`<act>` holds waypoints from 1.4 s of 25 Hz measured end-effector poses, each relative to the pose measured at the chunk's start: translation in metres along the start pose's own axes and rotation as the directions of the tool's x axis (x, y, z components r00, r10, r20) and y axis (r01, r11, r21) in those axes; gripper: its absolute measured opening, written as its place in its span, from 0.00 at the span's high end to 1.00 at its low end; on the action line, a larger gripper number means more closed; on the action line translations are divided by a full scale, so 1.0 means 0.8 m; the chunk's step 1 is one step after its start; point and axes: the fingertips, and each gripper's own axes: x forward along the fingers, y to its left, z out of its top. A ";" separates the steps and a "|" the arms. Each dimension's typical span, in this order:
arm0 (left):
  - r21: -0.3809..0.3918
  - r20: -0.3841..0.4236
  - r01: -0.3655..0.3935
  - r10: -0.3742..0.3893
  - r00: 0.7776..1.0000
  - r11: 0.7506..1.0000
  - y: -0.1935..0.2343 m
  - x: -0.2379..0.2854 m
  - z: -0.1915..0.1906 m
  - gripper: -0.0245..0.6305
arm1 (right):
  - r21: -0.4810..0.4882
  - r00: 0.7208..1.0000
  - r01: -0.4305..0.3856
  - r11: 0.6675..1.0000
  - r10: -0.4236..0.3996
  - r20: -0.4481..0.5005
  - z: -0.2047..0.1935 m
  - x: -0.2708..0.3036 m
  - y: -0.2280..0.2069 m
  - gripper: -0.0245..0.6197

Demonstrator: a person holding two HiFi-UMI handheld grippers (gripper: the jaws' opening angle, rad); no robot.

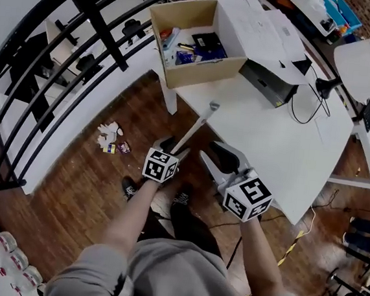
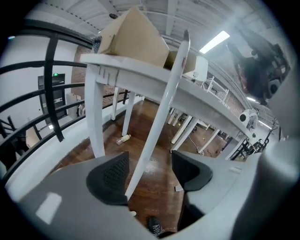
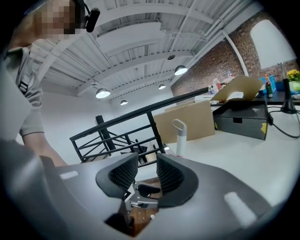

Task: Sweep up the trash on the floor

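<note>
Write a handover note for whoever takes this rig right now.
Left claw: open. The white handle stands between its pads but is not clamped. Its top leans on the table edge and its lower end is hidden.
Right claw: open, empty.
Trash pile: crumpled paper and wrappers on the wooden floor near the railing. A bottle lies on the floor beyond the table legs.
Done: nothing swept yet.
Left: grip the handle, then sweep up the pile.
</note>
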 end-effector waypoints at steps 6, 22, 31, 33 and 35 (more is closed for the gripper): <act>0.023 0.185 -0.015 0.010 0.983 1.000 0.023 -0.165 0.047 0.92 | -0.033 0.987 -0.160 0.987 0.161 0.028 0.028 0.062 0.097 0.83; -0.022 0.643 -0.074 0.071 0.762 0.997 0.148 -0.598 0.142 0.95 | -0.242 0.931 -0.334 0.911 0.360 0.070 0.131 0.247 0.408 0.96; -0.018 0.635 -0.145 0.123 0.762 0.989 0.181 -0.702 0.122 0.96 | -0.309 0.910 -0.387 0.869 0.414 0.025 0.132 0.282 0.507 0.96; -0.021 0.621 -0.167 0.143 0.770 0.986 0.181 -0.711 0.119 0.96 | -0.318 0.904 -0.402 0.859 0.428 0.013 0.130 0.283 0.518 0.96; -0.036 0.614 -0.189 0.171 0.770 0.981 0.182 -0.717 0.117 0.96 | -0.328 0.898 -0.417 0.848 0.440 -0.002 0.126 0.285 0.527 0.96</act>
